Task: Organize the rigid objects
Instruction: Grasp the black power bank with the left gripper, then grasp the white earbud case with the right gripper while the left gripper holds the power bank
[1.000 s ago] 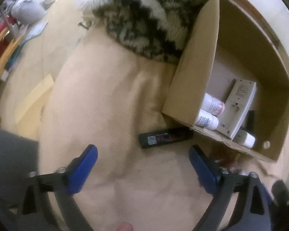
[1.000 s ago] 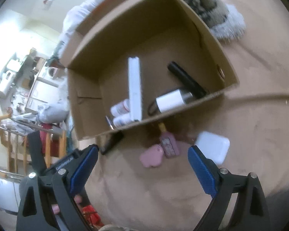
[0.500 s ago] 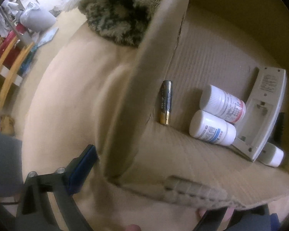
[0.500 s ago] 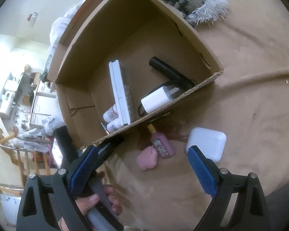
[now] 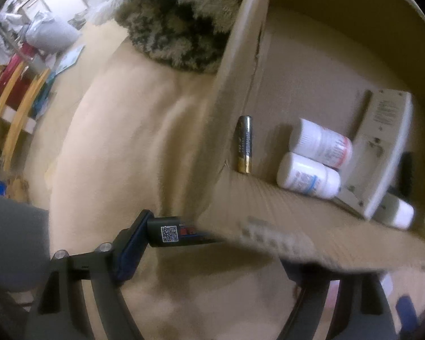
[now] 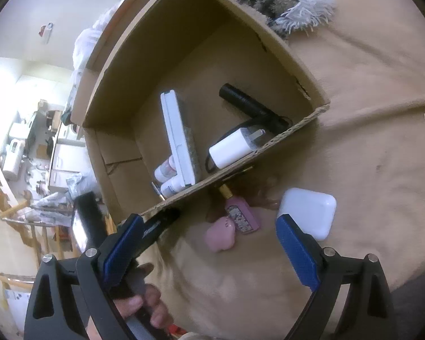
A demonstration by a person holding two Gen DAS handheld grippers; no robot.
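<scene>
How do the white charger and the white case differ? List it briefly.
The charger lies inside the box; the case lies outside it, on the blanket. The charger shows metal prongs and a dark cable; the case is plain and smooth. The charger is an oblong block; the case is flatter, with rounded corners. Both are white.

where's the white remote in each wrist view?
Left wrist: white remote at right, back side up, inside the cardboard box, beside two pill bottles.
Right wrist: white remote at centre, standing on edge.
Shared landmark: the pill bottles against it.
</scene>
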